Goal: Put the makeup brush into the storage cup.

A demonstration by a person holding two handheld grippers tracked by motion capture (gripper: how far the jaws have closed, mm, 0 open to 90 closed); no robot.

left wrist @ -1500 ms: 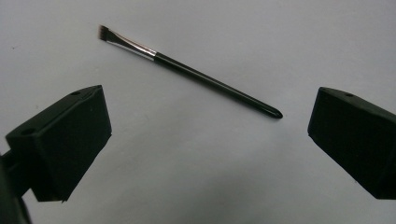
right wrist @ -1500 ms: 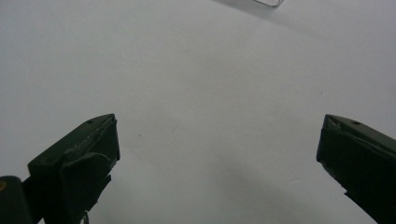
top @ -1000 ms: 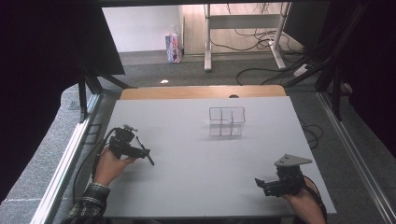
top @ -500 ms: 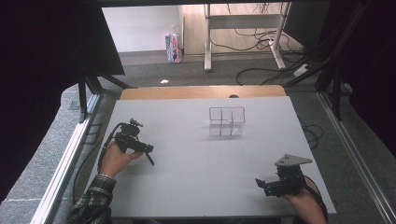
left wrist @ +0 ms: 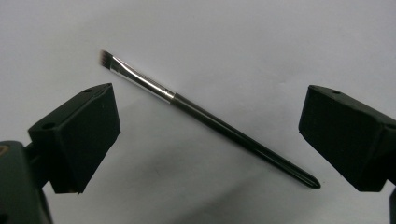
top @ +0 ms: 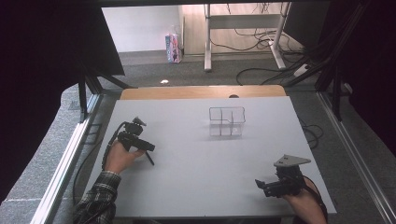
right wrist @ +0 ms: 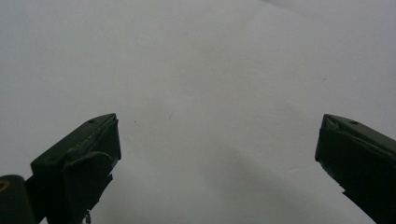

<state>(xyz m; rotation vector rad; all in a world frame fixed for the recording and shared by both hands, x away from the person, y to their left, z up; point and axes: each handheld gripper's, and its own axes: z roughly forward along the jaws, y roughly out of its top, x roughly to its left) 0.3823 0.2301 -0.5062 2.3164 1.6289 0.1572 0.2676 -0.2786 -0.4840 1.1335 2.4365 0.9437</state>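
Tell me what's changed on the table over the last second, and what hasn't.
The left gripper has moved forward, away from the person's edge of the table, and now hangs over the brush with its jaws open on either side, not yet closed on it. The brush lies flat on the table. The right gripper, jaws open, and the clear organizer stayed where they were.

From my remote station, the high view renders the brush (top: 149,158) as a thin dark sliver by the left gripper (top: 148,148), its bristles too small to tell. The bottom edge cuts off both forearms, and the right gripper (top: 259,185) hides most of its hand. The clear divided box (top: 227,122) shows faint walls; I cannot tell its contents.
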